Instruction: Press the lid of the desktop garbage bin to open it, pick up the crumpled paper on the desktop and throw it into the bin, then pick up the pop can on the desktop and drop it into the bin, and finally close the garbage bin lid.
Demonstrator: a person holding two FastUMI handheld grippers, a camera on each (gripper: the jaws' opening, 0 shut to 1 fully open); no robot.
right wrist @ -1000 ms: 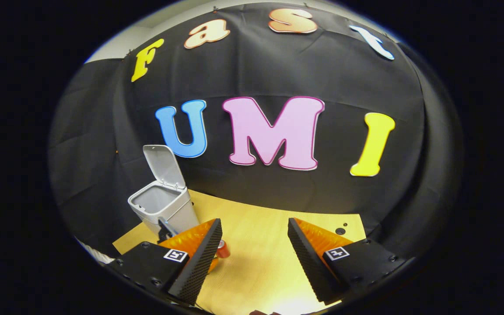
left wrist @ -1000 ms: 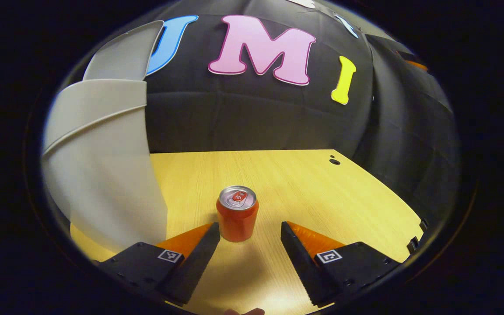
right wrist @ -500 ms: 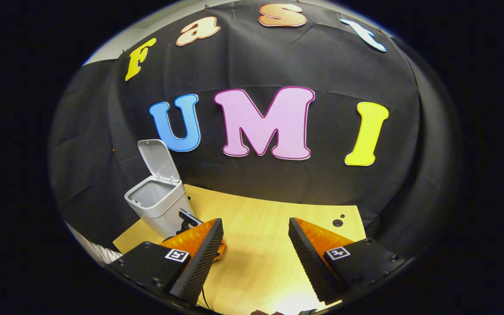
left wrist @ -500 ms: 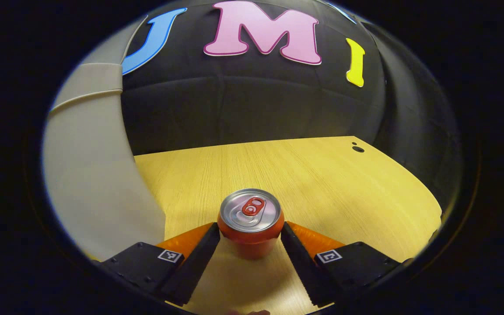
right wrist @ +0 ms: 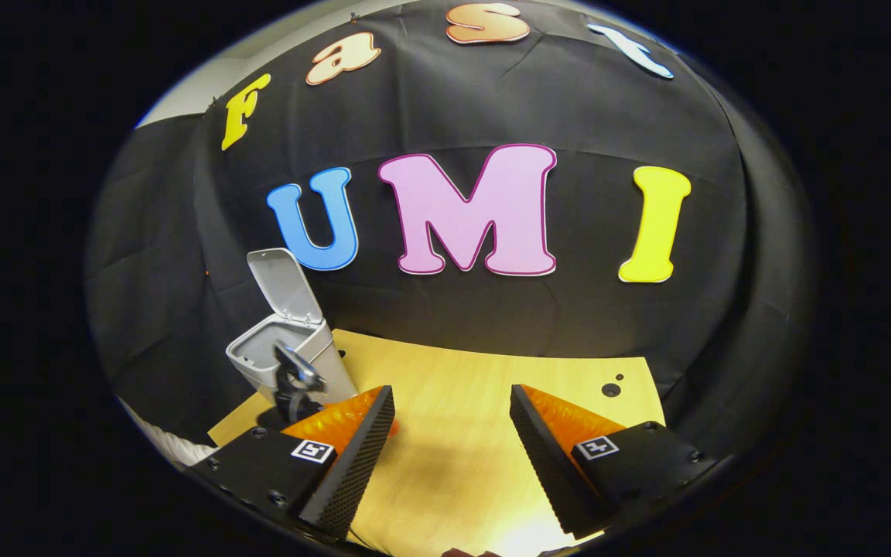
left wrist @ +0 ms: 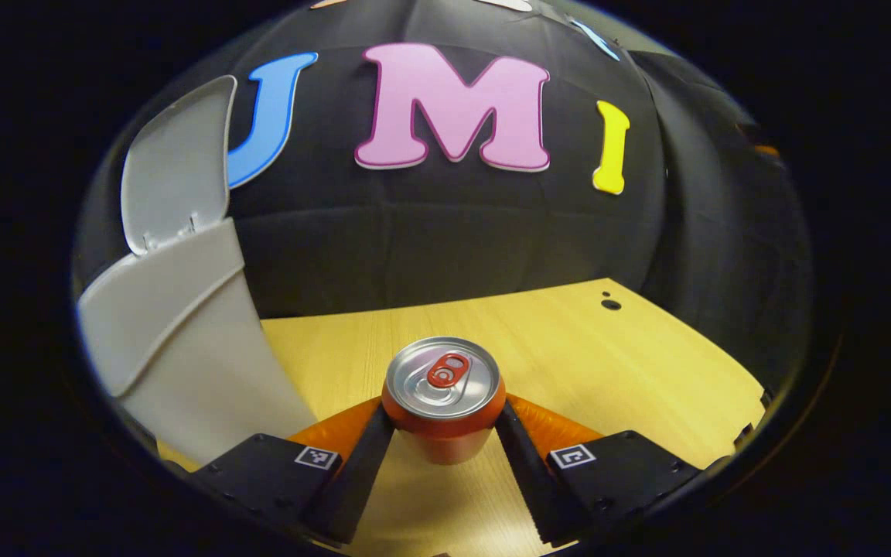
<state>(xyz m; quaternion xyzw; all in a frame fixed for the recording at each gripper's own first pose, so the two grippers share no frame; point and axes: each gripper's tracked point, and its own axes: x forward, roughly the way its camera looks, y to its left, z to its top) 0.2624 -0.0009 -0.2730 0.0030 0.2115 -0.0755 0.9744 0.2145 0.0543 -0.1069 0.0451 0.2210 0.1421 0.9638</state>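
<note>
The pale wooden bench [left wrist: 569,348] is seen carrying a grey plastic desktop bin [left wrist: 175,333], whose flat grey hinged lid [left wrist: 175,186] is stood up open. In the right gripper view the same bin [right wrist: 291,360] is found at the bench's far left corner. Just right of the bin, the small red aluminium pop can with a silver top [left wrist: 443,402] is held upright between the left tongs [left wrist: 443,433], both fingers pressed against its sides. It appears slightly raised off the bench, though this cannot be told for certain. The right tongs [right wrist: 452,433] are spread wide with nothing between them.

The can is judged light, thin-walled and smooth, so it can dent or slip; a moderate squeeze across the middle of its body is advised.

Compared with half a second ago, the fingers are closed in from beside the can onto it, and the view is tilted upward so that the lid is shown.
</note>
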